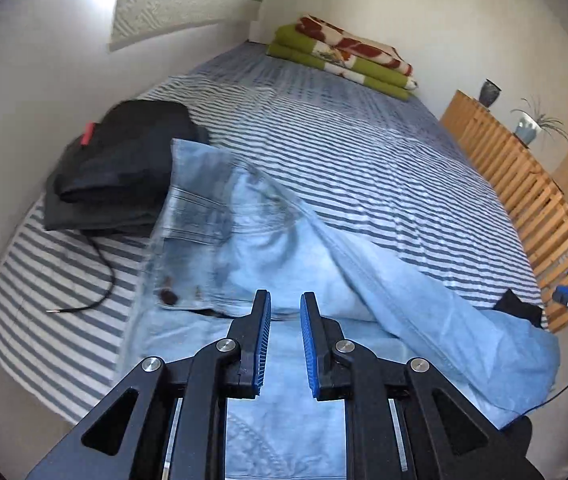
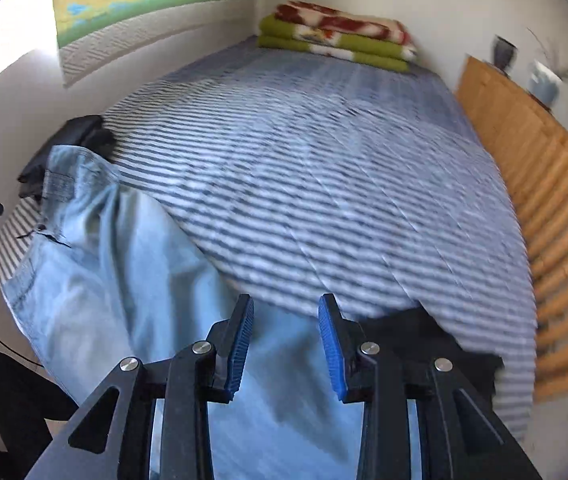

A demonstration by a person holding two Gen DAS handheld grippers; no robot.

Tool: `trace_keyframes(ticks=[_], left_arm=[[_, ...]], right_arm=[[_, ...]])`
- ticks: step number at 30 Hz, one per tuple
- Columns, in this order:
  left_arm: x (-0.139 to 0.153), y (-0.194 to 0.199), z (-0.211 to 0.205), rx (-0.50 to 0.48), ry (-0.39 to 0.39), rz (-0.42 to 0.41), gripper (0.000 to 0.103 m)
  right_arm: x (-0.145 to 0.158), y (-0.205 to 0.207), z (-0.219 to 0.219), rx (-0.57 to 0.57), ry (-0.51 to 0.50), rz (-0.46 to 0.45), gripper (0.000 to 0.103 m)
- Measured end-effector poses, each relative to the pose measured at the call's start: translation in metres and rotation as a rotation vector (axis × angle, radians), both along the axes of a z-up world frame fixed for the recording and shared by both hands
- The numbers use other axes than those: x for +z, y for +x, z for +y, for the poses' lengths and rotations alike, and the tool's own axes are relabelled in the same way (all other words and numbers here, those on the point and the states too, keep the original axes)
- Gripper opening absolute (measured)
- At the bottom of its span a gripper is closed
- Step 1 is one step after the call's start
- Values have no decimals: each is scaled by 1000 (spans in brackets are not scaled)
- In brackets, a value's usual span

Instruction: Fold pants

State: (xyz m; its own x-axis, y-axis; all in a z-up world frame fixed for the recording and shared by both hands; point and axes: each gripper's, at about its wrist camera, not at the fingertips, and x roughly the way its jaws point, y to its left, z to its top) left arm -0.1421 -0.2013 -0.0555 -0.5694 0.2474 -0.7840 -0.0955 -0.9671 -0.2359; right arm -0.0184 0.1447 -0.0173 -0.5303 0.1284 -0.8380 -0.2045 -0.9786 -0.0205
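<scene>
I'm hovering both hand-held grippers, left and right, released and empty, over the jeans stretching lengthwise along the bed's near edge.

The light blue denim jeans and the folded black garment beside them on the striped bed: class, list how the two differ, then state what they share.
1. The light blue denim jeans are pale and faded; the folded black garment is dark.
2. The jeans lie spread and rumpled, one leg thrown across; the black garment sits in a neat folded stack.
3. The jeans cover far more of the bed.
Both rest on the blue-and-white striped bedcover, and the jeans' waistband meets the black stack.
</scene>
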Motion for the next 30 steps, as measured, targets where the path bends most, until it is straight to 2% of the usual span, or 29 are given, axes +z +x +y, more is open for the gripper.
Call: trace_keyframes(ticks=[4,6,8,11,14,15,17,22,23,25,26,27,29,30], left_arm=[[-28,-15,73,-131,38,-88,16],[-41,-18,109,-186,45,-125,19],[-60,-20,138,-227,48,-167,34],[-85,-22,164,-238,60,-242,40],[-106,-20,175,-239,53,-286,40],[-113,-20,176,-237,41,-292,40],[-120,-21,177,-220,38,-307,40],[-125,-36,171,-184,79,-332,40],[-128,-42,170,-179,76,-334,40],[-131,-50,170,-173,82,-344,40],[-132,-52,170,-169,83,-343,38],[-132,-55,169,-162,78,-338,34],[-133,-59,169,-157,78,-336,8],[-132,-59,169,-160,84,-336,4]], right_arm=[[-40,111,54,-216,-56,-82,31],[-59,148,56,-249,-77,-123,31],[-72,171,45,-225,-81,-145,31],[-82,176,10,-116,-72,-141,34],[-95,168,-27,35,-35,-144,52],[-102,162,-38,76,-2,-153,54],[-113,152,-54,134,55,-180,54],[-134,134,-57,143,164,-256,54],[-134,133,-52,139,163,-265,51],[-130,132,-44,137,134,-274,29],[-127,132,-40,133,116,-280,11],[-123,130,-37,126,108,-277,7],[-115,128,-36,125,125,-260,6],[-110,128,-35,122,139,-251,5]])
